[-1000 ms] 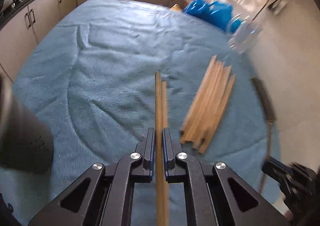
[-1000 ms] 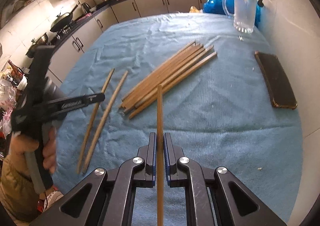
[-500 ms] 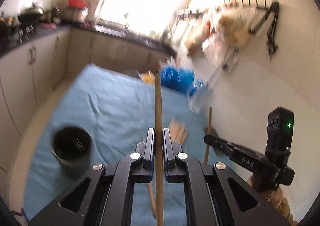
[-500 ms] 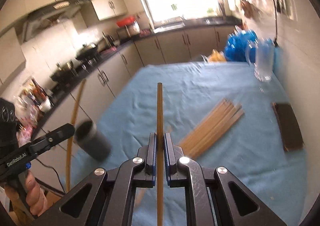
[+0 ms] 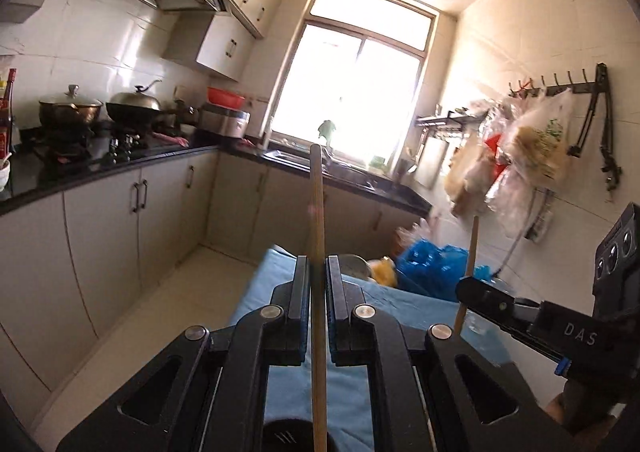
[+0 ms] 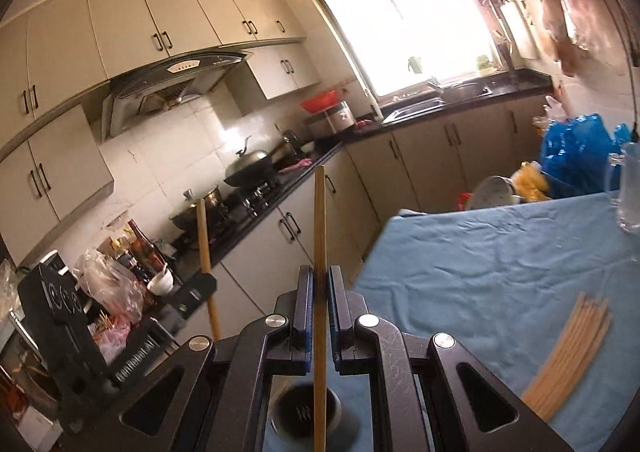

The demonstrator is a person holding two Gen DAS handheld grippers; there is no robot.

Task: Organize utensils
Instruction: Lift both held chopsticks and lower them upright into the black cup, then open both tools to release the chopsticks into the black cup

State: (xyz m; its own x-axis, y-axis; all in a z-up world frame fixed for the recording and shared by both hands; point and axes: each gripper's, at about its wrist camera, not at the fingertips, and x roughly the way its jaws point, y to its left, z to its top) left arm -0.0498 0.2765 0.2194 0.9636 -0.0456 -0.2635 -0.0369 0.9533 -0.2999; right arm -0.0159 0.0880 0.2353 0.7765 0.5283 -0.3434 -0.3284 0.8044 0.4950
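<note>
My left gripper [image 5: 318,266] is shut on a wooden chopstick [image 5: 317,192] that points up and forward. The right gripper [image 6: 319,272] is shut on another chopstick [image 6: 319,212], held the same way. Both are lifted above the table [image 6: 480,252] with its blue towel. A black utensil holder [image 6: 304,412] sits just below the right gripper and shows at the bottom edge of the left wrist view [image 5: 286,436]. Each view catches the other gripper [image 5: 480,294] [image 6: 196,292] beside it with its stick. A bundle of several chopsticks [image 6: 572,348] lies on the towel at the right.
A glass mug [image 6: 630,188] stands at the table's far right edge, with a blue plastic bag [image 6: 576,152] behind it. Kitchen counters with pots and a stove [image 6: 248,180] run along the left. A person's hand [image 5: 580,412] holds the right gripper.
Both grippers rose from the towel and tilted up, each keeping its chopstick. The views swung from the tabletop to the kitchen walls and window. The black holder now lies beneath them.
</note>
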